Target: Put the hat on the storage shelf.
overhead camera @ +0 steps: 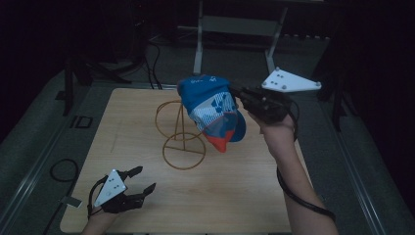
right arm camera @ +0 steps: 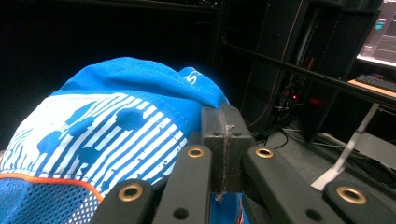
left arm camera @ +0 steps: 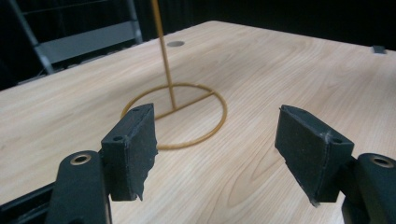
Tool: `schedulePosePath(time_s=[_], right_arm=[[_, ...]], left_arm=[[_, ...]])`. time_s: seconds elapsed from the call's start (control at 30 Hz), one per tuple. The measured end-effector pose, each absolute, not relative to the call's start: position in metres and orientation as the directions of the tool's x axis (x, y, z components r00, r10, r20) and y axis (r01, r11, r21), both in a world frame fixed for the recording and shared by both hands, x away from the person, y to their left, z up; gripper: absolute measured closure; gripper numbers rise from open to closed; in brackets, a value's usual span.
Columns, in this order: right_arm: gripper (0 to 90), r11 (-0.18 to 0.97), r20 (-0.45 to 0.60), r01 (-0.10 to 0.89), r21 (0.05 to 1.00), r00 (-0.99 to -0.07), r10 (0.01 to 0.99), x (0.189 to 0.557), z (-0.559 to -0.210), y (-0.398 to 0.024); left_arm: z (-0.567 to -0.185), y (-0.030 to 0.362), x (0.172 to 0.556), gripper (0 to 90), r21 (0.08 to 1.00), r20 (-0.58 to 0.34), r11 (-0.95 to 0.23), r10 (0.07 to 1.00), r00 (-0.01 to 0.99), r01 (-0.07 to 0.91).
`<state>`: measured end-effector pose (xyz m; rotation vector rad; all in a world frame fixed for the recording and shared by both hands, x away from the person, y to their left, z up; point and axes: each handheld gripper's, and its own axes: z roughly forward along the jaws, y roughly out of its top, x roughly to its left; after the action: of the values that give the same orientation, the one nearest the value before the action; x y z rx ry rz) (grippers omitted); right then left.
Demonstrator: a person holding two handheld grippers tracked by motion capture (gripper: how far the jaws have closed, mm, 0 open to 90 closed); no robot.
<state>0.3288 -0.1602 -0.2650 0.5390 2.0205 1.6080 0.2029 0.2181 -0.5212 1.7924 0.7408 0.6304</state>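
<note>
A blue, white and orange cap (overhead camera: 214, 110) hangs in the air over the table, above a gold wire stand (overhead camera: 182, 138). My right gripper (overhead camera: 241, 95) is shut on the cap's right edge; in the right gripper view the two jaws press together on the blue fabric (right arm camera: 135, 93). My left gripper (overhead camera: 142, 178) rests open near the table's front left corner, nothing between its jaws. The left gripper view looks past the open left gripper (left arm camera: 215, 144) at the stand's round base (left arm camera: 187, 116) and upright rod.
The wooden table (overhead camera: 137, 122) stands in a dark room. A metal frame (overhead camera: 235, 29) rises behind it. Cables (overhead camera: 61, 171) lie on the floor at the left. A monitor and keyboard (right arm camera: 378, 56) glow at the far right.
</note>
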Motion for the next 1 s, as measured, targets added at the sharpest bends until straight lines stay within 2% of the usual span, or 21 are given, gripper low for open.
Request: schedulePosePath(time_s=[0.1,0.3,0.73,1.0], right_arm=[[90.0,0.221,-0.122,0.012,0.975,-0.802,0.585,0.336,-0.263,-0.148],[90.0,0.240,-0.117,0.028,0.970,-0.814,0.569,0.348,-0.263,-0.115],[90.0,0.338,-0.149,0.037,0.940,-0.850,0.506,0.361,-0.279,-0.042],[90.0,0.395,-0.146,0.083,0.915,-0.846,0.514,0.374,-0.302,-0.037]], left_arm=[[-0.528,0.219,0.201,23.4,0.948,0.058,-0.252,0.740,0.670,0.197],[-0.535,0.217,0.201,2.0,0.941,0.056,-0.256,0.763,0.645,0.221],[-0.544,0.226,0.199,1.8,0.956,0.057,-0.207,0.827,0.559,0.208],[-0.547,0.228,0.199,1.8,0.953,0.048,-0.207,0.825,0.563,0.221]])
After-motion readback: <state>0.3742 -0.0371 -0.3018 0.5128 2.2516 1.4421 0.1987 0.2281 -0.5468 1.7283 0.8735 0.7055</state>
